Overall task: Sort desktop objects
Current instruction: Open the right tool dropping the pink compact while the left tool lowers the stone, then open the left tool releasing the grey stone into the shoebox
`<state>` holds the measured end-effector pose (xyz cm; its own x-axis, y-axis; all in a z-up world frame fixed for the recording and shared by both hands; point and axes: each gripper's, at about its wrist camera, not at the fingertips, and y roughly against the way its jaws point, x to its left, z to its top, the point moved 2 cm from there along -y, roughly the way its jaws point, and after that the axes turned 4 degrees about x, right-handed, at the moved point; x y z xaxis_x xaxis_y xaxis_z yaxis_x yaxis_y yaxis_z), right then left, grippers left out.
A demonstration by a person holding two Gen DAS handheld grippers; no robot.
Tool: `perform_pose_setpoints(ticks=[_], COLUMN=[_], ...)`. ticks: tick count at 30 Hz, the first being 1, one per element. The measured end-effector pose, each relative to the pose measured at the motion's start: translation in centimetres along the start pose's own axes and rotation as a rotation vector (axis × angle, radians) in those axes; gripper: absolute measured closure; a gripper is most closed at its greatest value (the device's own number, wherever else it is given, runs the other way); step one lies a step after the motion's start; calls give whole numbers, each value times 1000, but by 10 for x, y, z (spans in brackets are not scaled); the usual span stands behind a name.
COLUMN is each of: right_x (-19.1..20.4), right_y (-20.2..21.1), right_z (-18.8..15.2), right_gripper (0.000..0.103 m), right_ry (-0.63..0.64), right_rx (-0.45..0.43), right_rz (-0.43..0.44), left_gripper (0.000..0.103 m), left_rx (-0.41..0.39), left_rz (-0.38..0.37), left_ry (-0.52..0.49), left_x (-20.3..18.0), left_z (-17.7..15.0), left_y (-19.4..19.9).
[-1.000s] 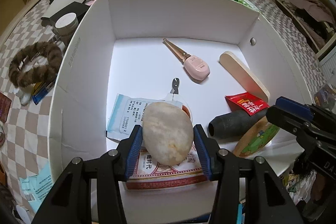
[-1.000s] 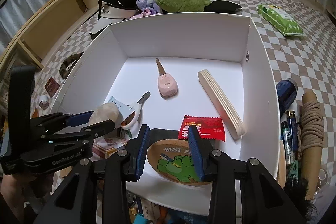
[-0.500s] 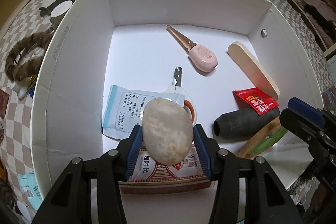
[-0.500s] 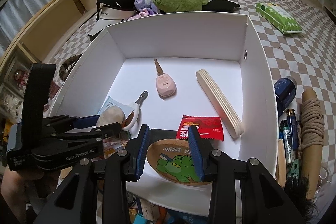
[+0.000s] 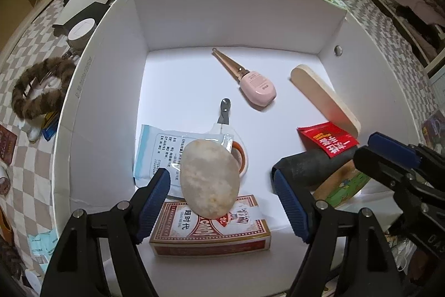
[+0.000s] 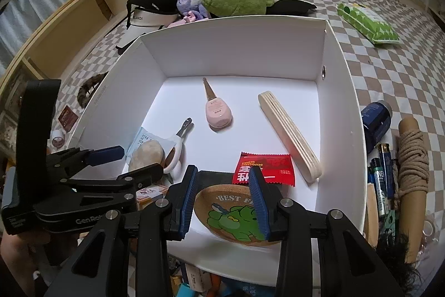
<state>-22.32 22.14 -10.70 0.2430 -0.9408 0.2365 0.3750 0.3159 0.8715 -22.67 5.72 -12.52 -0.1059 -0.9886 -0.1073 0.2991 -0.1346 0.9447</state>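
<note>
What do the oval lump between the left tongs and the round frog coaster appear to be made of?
The oval lump looks like stone: matte, mottled beige, smoothly rounded like a pebble. The frog coaster looks like cork: speckled tan grain with a printed green cartoon.

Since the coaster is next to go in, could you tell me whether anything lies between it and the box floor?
Yes. The right gripper holds the coaster tilted at the near edge of the box, and a black roll with a red packet on it lies just behind it.
</note>
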Motion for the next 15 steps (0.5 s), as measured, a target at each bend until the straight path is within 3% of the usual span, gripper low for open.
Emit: perform_pose_setpoints(ticks=[6, 12, 15], right_x=[-4, -4, -4], right_y=[8, 23, 30], right_z=[-2, -7, -10], right_gripper=[65, 65, 64], right_ry=[-15, -6, 7], right_rx=[-6, -33, -41], right_rz=[-1, -27, -54], left_gripper=[11, 8, 0], left_rx=[-29, -70, -93], left_rz=[-34, -34, -28], left_ry=[3, -18, -32], left_x=[-5, -13, -17], left_z=[2, -2, -6], left_y=[10, 27, 36])
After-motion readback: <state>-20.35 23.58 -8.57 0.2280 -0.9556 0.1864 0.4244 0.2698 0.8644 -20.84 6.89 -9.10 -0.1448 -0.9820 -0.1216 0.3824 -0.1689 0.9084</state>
